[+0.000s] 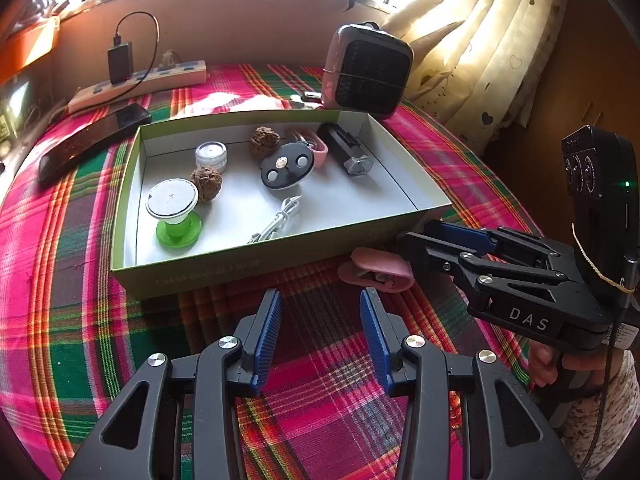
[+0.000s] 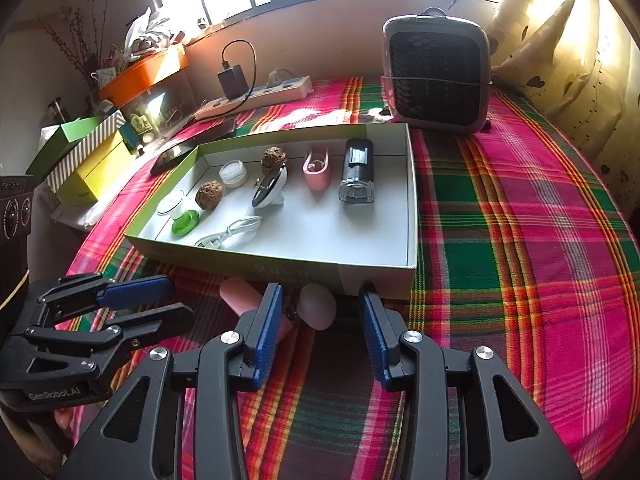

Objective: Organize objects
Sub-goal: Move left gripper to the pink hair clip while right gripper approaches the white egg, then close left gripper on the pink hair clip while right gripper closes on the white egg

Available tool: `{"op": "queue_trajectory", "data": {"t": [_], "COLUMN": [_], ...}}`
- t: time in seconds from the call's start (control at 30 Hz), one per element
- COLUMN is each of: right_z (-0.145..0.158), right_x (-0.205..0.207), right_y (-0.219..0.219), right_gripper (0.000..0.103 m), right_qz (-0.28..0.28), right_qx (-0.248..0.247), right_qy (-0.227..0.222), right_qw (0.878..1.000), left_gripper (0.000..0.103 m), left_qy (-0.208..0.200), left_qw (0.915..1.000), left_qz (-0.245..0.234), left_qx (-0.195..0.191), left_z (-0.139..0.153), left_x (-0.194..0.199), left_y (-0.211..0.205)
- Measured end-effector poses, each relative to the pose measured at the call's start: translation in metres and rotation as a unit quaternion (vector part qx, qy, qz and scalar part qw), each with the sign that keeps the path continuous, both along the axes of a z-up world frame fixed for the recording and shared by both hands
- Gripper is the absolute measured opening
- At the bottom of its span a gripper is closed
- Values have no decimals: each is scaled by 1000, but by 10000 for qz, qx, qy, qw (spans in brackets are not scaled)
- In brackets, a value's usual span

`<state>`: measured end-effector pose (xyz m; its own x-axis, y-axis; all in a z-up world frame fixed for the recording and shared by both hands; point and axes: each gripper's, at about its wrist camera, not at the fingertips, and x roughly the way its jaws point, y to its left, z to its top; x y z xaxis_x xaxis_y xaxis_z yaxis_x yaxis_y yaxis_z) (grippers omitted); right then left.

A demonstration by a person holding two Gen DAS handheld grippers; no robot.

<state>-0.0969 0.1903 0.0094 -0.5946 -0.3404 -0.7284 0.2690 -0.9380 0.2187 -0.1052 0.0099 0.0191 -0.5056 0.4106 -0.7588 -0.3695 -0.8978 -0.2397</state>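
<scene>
Shallow green-rimmed cardboard box [image 2: 412,200] nearly full; your spread, empty right gripper [image 2: 320,332] nears the last pink plastic clip [image 2: 256,304]; left gripper [image 1: 320,332] spread too.

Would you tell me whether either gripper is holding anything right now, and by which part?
Nothing is held: the left gripper and right gripper are open; the pink object lies on the cloth.

left gripper [image 1: 320,336] agape, right gripper [image 2: 320,332] agape
</scene>
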Motion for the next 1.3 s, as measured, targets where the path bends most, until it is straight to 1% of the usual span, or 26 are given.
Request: {"op": "queue_trajectory", "data": {"t": [0.03, 0.1, 0.2, 0.3, 0.37, 0.5, 0.67, 0.8, 0.83, 0.9, 0.97, 1.03, 1.07, 1.1, 1.2, 1.23, 1.27, 1.3], "right_z": [0, 0, -3, -3, -3, -7, -6, -3, -3, -2, -2, -2, -1, -1, -2, -4, -5, -5], "right_x": [0, -1, -5, -4, -3, 0, 9, 16, 18, 21, 24, 24, 23, 21, 13, 10, 8, 7], "right_y": [0, 1, 7, 10, 11, 12, 4, -1, -3, -7, -12, -15, -14, -11, 1, 4, 5, 5], "right_gripper": [34, 34, 31, 27, 22, 21, 20, 17, 17, 17, 17, 17, 17, 17, 20, 23, 28, 30], "right_qz": [-2, -15, -19, -68, -68, -42, -12, -39, -57, -91, 8, 112, 105, 108, 71, 80, 86, 82], "right_qx": [-32, -135, -547, -641, -709, -987, -1002, -790, -645, -324, -41, 137, 148, 46, -495, -615, -658, -630], "right_qy": [-11, -77, -312, -366, -416, -593, -649, -580, -556, -467, -358, -262, -209, -189, -294, -353, -406, -420], "right_qw": [10000, 9999, 9980, 9973, 9966, 9933, 9929, 9952, 9964, 9983, 9994, 9995, 9996, 9998, 9983, 9975, 9970, 9971], "left_gripper": [39, 39, 39, 39, 39, 39, 39, 42, 43, 43, 43, 43, 43, 43, 43, 43, 43, 43], "left_qy": [-4, -14, -31, -46, -41, -43, -53, -87, -89, -97, -111, -131, -143, -156, -200, -210, -223, -236], "left_qw": [10000, 10000, 10000, 10000, 10000, 9999, 9999, 9998, 9997, 9998, 9998, 9997, 9997, 9996, 9994, 9993, 9992, 9991], "left_qz": [1, 1, 8, 15, 5, -22, 16, 38, 25, 18, -2, -31, -48, -54, -63, -65, -72, -78], "left_qx": [7, 25, 40, 43, 54, 101, 130, 199, 204, 188, 185, 195, 201, 214, 289, 309, 324, 343], "left_z": [0, -1, -1, -2, -1, -1, 0, 1, 1, 1, 1, 1, 0, 0, 0, 1, 1, 1], "left_x": [0, -1, 0, 0, 0, 2, 3, 3, 4, 4, 3, 3, 4, 4, 3, 3, 2, 2], "left_y": [0, -1, -2, -4, -4, -6, -10, -11, -10, -9, -7, -5, -4, -3, -2, -1, 1, 2]}}
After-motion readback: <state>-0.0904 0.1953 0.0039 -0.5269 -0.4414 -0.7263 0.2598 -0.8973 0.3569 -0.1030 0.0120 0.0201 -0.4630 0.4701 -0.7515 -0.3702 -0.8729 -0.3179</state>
